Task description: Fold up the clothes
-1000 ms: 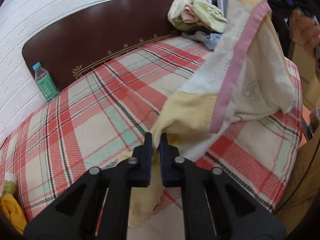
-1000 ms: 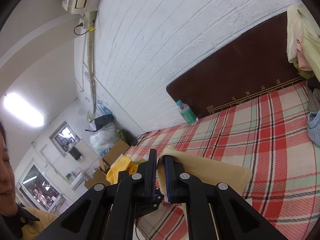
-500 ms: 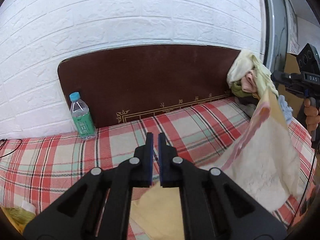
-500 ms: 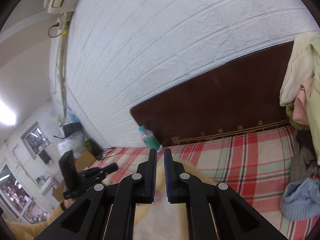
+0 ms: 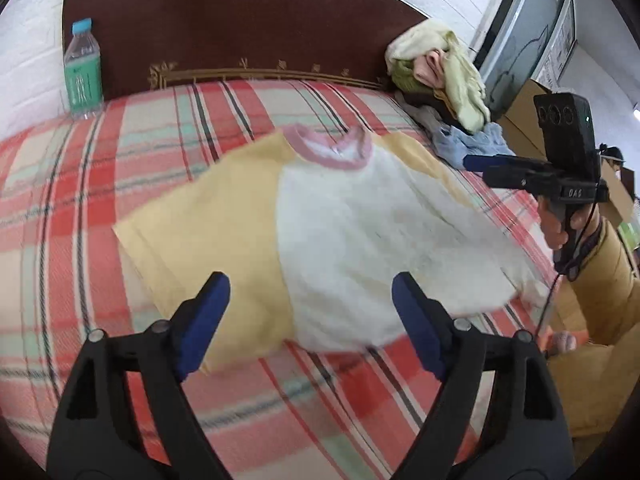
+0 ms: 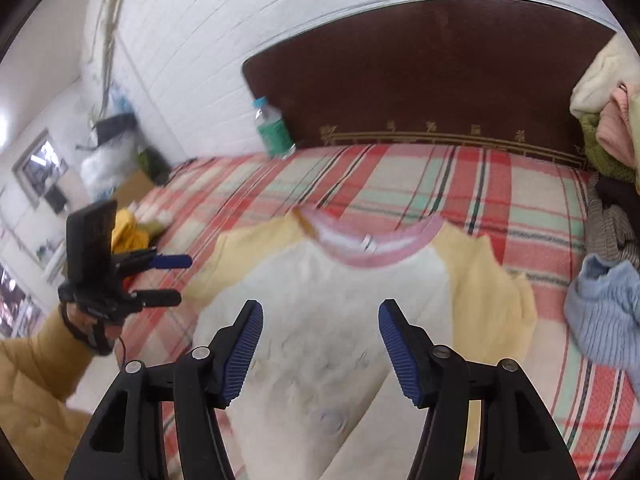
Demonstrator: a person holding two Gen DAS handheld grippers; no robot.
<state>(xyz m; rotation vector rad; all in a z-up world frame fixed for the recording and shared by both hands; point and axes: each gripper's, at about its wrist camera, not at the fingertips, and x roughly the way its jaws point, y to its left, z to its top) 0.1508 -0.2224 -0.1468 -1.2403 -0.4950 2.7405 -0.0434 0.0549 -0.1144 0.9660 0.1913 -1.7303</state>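
tongs on both sides stood spread wide and gripped nothing: the left tongs (image 5: 310,312) hung just above the near hem of the shirt (image 5: 360,232), and the right tongs (image 6: 320,344) hung over its white body. the shirt lay opened out flat on the plaid bed (image 5: 120,152), chest up, hem toward the tongs and pink collar (image 5: 328,148) toward the headboard (image 5: 240,28). its left yellow sleeve (image 5: 200,232) spread out to the side beyond the left tongs; the right yellow sleeve (image 6: 492,292) sat a little rumpled beside the right tongs. motion blur softened the cloth edges, so small wrinkles could not be judged.

by my reading the step in hand was getting the garment flat and square for folding. to do that well, each pair of tongs would want to take a single layer near an edge or sleeve, not bunch the middle, and draw the cloth taut so the sleeve edges lay straight before any crease was made. the rumpled right sleeve looked like the part most in need of smoothing.

farther off, a heap of other clothes (image 5: 440,76) sat in the bed's right corner, well apart from the shirt, and a water bottle (image 5: 82,72) stood against the headboard.
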